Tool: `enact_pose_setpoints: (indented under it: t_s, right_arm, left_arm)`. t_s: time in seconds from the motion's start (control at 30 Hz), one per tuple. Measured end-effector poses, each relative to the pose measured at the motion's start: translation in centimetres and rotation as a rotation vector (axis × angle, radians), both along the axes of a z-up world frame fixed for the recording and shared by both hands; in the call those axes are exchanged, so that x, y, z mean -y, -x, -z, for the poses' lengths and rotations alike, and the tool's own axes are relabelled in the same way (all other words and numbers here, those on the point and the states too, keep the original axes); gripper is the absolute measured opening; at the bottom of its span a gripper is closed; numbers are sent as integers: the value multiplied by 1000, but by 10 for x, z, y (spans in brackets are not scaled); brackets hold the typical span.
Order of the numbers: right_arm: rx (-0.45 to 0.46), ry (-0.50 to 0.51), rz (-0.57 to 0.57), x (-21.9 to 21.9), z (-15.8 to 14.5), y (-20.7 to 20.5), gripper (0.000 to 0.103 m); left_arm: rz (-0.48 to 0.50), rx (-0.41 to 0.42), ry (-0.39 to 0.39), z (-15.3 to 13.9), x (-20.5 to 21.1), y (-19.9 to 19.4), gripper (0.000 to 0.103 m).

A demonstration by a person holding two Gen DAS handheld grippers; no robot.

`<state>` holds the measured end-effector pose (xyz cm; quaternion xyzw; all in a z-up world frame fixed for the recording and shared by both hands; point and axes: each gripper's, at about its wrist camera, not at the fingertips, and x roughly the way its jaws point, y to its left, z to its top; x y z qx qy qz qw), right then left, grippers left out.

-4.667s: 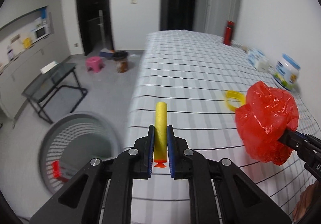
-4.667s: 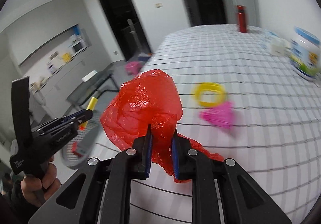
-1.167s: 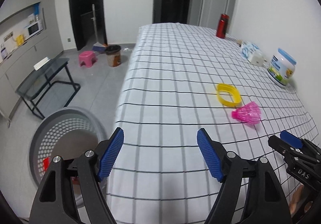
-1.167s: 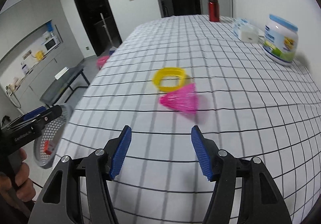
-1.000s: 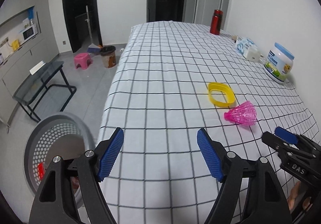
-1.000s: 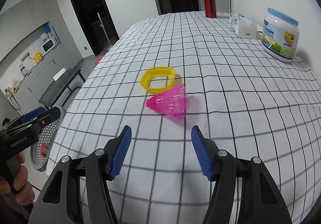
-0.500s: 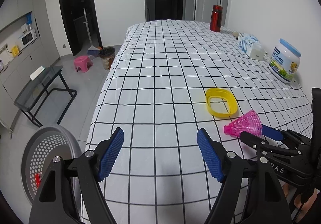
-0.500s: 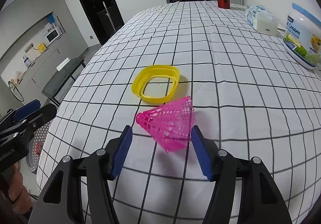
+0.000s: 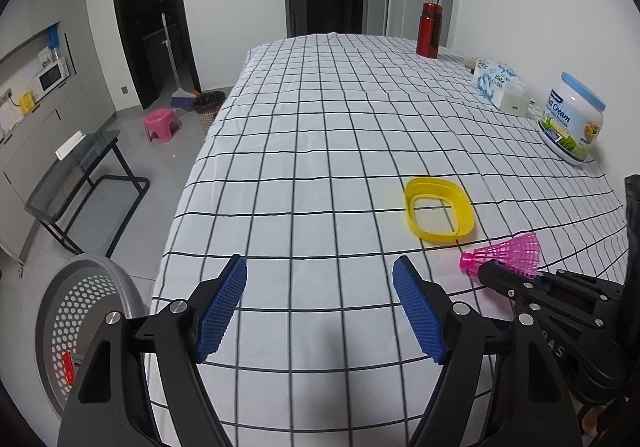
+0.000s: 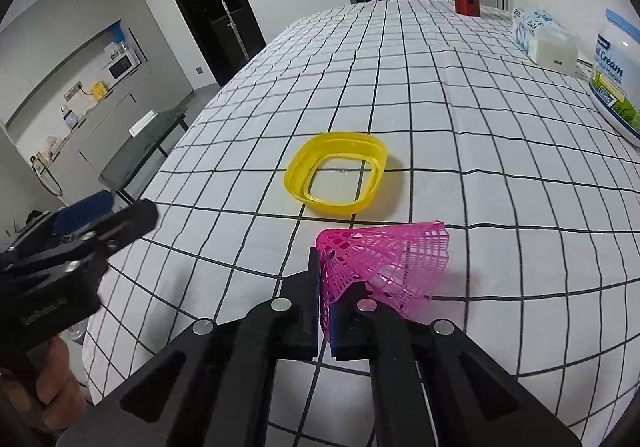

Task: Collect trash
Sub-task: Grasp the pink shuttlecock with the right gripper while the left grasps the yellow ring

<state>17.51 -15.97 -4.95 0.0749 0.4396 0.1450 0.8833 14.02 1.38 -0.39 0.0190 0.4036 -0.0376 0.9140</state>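
A pink plastic shuttlecock (image 10: pixel 384 259) lies on the checked tablecloth, and my right gripper (image 10: pixel 325 287) is shut on its skirt; it also shows in the left wrist view (image 9: pixel 508 253). A yellow plastic ring (image 10: pixel 336 179) lies just beyond it, also seen from the left wrist (image 9: pixel 438 215). My left gripper (image 9: pixel 320 311) is open and empty above the table's near left part. A grey perforated bin (image 9: pixel 80 319) stands on the floor to the left, with something red inside.
A cream jar (image 9: pixel 572 119), a tissue pack (image 9: pixel 498 85) and a red bottle (image 9: pixel 430 29) stand along the right wall side of the table (image 9: pixel 320 127). A glass side table (image 9: pixel 76 175), a pink stool (image 9: pixel 162 125) and a small bin (image 9: pixel 208 105) stand on the floor to the left.
My right gripper moved in on the pink shuttlecock and shut on its skirt. My left gripper stayed open and drifted a little to the right over the table.
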Motion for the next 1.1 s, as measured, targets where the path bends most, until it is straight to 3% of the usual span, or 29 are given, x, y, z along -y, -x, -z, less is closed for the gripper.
enact_pose_setpoints:
  t_s: [0.53,1.1]
  right_arm:
    - [83,-37,213,101,-22,29,4]
    - [103,-119,206,123,-17,26,4]
  left_arm:
    - [127,-11,14,2,82,-38,78]
    - [128,-90,-30,40,113,-84,89]
